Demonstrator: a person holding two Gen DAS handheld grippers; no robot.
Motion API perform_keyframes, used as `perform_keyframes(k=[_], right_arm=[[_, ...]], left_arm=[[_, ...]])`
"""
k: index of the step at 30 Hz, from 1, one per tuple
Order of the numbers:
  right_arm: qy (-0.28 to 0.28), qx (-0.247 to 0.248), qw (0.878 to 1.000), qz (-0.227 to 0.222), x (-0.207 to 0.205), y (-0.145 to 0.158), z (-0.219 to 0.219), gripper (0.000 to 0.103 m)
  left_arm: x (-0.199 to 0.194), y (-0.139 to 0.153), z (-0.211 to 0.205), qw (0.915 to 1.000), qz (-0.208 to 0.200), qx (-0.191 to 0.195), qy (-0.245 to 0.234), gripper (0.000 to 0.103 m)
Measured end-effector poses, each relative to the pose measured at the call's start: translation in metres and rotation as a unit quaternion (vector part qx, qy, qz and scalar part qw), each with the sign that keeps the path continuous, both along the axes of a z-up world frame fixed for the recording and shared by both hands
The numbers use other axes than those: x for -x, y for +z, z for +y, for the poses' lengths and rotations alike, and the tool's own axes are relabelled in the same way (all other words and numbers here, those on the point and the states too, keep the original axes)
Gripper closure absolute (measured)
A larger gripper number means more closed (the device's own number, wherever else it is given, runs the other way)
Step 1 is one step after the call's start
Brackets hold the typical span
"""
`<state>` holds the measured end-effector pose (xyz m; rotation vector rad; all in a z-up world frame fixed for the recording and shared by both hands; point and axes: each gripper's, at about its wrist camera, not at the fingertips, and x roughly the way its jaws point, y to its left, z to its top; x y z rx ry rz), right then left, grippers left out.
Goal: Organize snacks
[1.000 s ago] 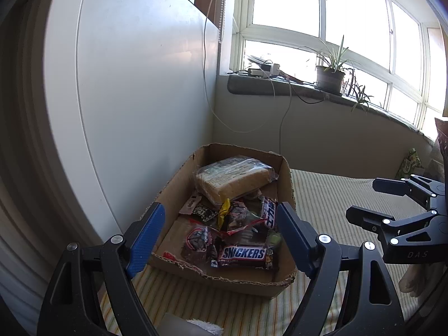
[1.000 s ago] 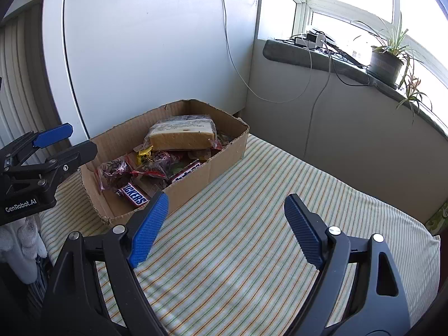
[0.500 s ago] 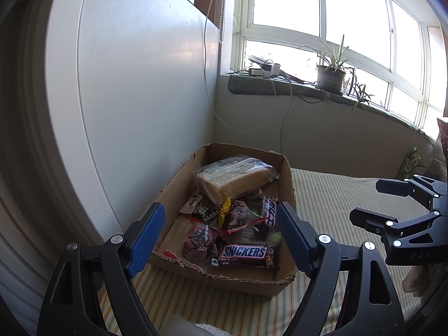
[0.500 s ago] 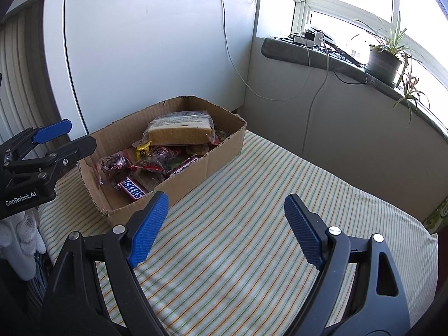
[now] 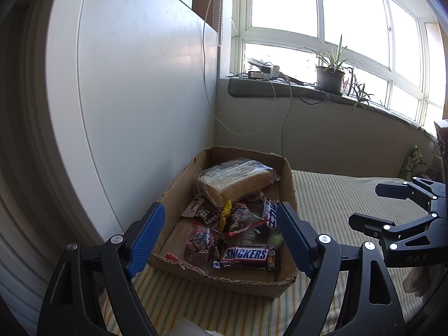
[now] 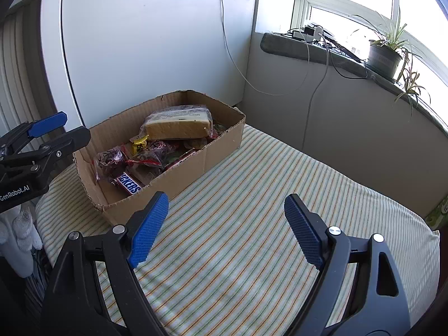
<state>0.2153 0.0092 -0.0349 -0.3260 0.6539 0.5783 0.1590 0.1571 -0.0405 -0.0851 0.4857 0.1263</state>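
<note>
- Corrugated brown cardboard forms the open, torn-edged snack box (image 5: 224, 281), which is set on a striped green-and-orange cloth-covered worktop (image 6: 252, 238), close to a white panel (image 5: 134, 98) and in the corner below a window sill (image 5: 280, 91).
- A clear-wrapped block of sliced bread (image 5: 233, 180) is seen at the far end of the box, resting on top of the other packets.
- A brown Snickers bar with blue lettering (image 5: 245, 254) is laid at the near end of the box, just inside the front wall.
- Between bread and bar, several small wrapped sweets are heaped: a dark round one in clear film (image 5: 200, 240), a yellow-wrapped one (image 5: 225, 212) and a white-and-blue bar (image 5: 270, 212) leaning against the right wall.
- The left hand-held gripper (image 5: 218, 235) is held just in front of the box with its blue pads spread wide; nothing is pinched between them.
- The right hand-held gripper (image 6: 224, 226) is held over the bare striped cloth, beside the box, its jaws likewise spread wide and gripping nothing.
- Each gripper is visible at the edge of the other's view, the two being kept apart.
- A potted green plant (image 5: 330, 77) and some cables are seen on the sill.
</note>
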Motion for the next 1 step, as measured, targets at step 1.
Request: perform_keyframes(k=[1], right_arm=[[-0.001,0.001,1.0,0.0,0.0,-0.0002,-0.0007,0.016]], left_arm=[[-0.0003,0.0001,-0.0002,1.0,0.001,0.0,0.0,0.021]])
